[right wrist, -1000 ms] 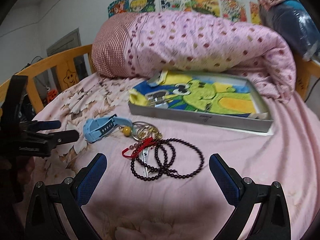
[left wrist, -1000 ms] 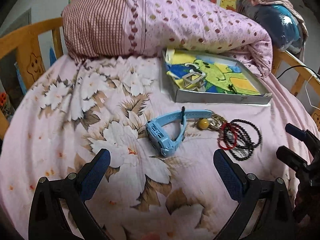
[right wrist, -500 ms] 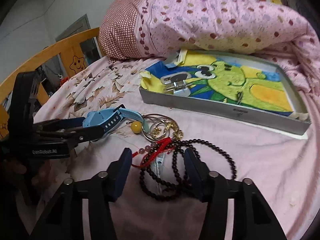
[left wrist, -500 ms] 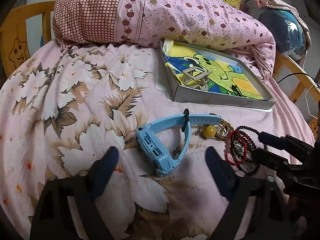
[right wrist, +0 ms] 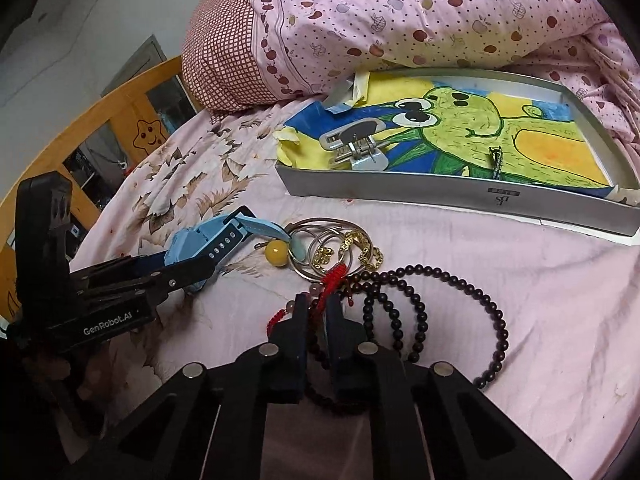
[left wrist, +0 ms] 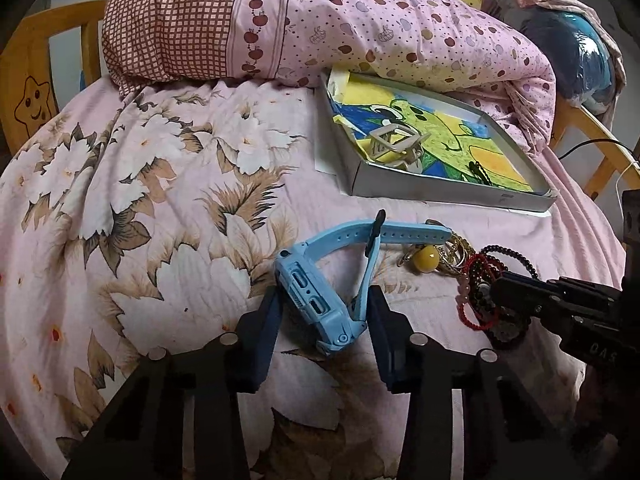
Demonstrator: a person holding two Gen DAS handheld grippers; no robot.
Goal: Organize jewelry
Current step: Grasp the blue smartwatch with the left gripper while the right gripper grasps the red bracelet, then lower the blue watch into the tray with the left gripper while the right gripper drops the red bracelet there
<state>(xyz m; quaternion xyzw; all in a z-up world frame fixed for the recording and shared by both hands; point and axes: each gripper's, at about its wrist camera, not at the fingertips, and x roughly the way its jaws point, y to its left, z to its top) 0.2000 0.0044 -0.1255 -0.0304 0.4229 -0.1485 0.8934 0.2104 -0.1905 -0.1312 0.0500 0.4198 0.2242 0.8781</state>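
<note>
Left wrist view
Landmark: the grey tray (left wrist: pixel 448 194) is lying on the pink bedsheet (left wrist: pixel 160 200), its far edge tucked under the folded quilt (left wrist: pixel 360 28).
Already stored: a beige hair claw (left wrist: pixel 394 145) and a small dark clip (left wrist: pixel 480 172) are sitting inside the tray on the frog drawing.
Blue watch (left wrist: pixel 316 296): it is resting on its side on the near side of the tray, case toward the camera, strap looping away; its long axis is running from the near gripper up toward the tray's front wall.
Left gripper (left wrist: pixel 322 320): its jaws are narrowing around the watch case, one pad touching each side, so it appears to be gripping the watch.
Yellow bead (left wrist: pixel 425 260): it is lying just beside the strap tip.

Right wrist view
Tray: (right wrist: pixel 460 196) it is sitting beyond the jewelry pile.
Right gripper (right wrist: pixel 317 316): its jaws are nearly together, pinching the red cord bracelet (right wrist: pixel 332 280).
Dark bead string (right wrist: pixel 456 292): it is sprawling in loops near the tray's front wall, partly under the gripper.
Ring bangles (right wrist: pixel 332 246): they are lying between the watch and the beads.

Progress
Done: two hair pieces are in the tray.
Left: the watch, bangles, yellow bead, red bracelet and dark beads are waiting outside it, so most of the work seems ahead.
</note>
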